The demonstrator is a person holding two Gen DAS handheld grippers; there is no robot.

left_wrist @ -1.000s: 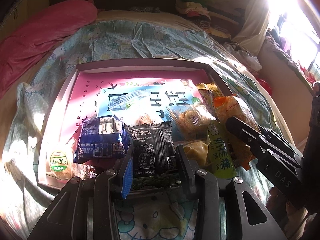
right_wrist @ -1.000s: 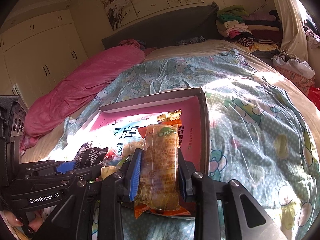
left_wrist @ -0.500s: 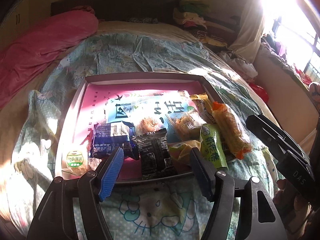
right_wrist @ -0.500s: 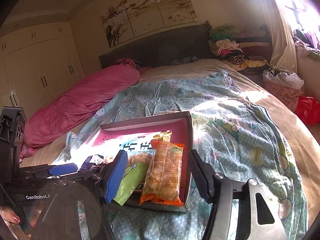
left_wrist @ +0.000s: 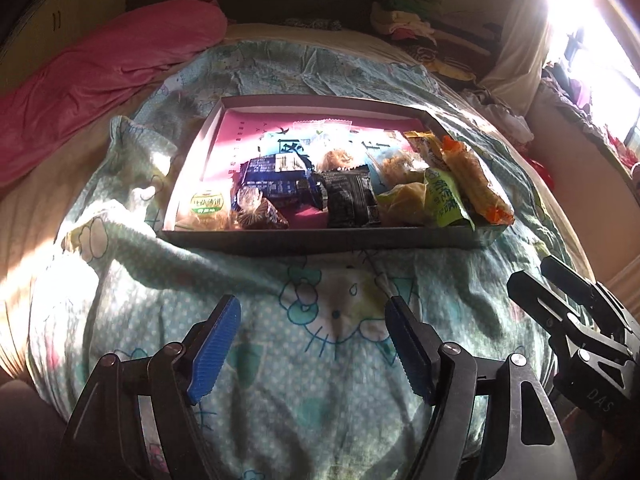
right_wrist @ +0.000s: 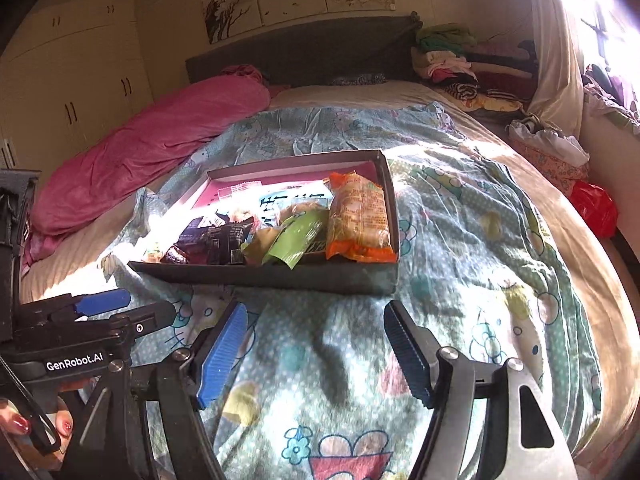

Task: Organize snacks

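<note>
Blue-padded left claw [left_wrist: 310, 320] opening, empty | right claw [right_wrist: 314, 326] likewise (above quilt [right_wrist: 460, 240])

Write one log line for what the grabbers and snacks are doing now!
left gripper: opening, empty | right gripper: opening, empty | snacks: in box | box: on bed

Snack-filled tray [right_wrist: 280, 276] on patterned bedspread [right_wrist: 460, 240]

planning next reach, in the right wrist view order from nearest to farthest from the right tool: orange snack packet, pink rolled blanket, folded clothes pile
1. Orange snack packet, in the box's right end, just ahead.
2. Pink rolled blanket, farther back on the left.
3. Folded clothes pile, far right by the headboard.
</note>
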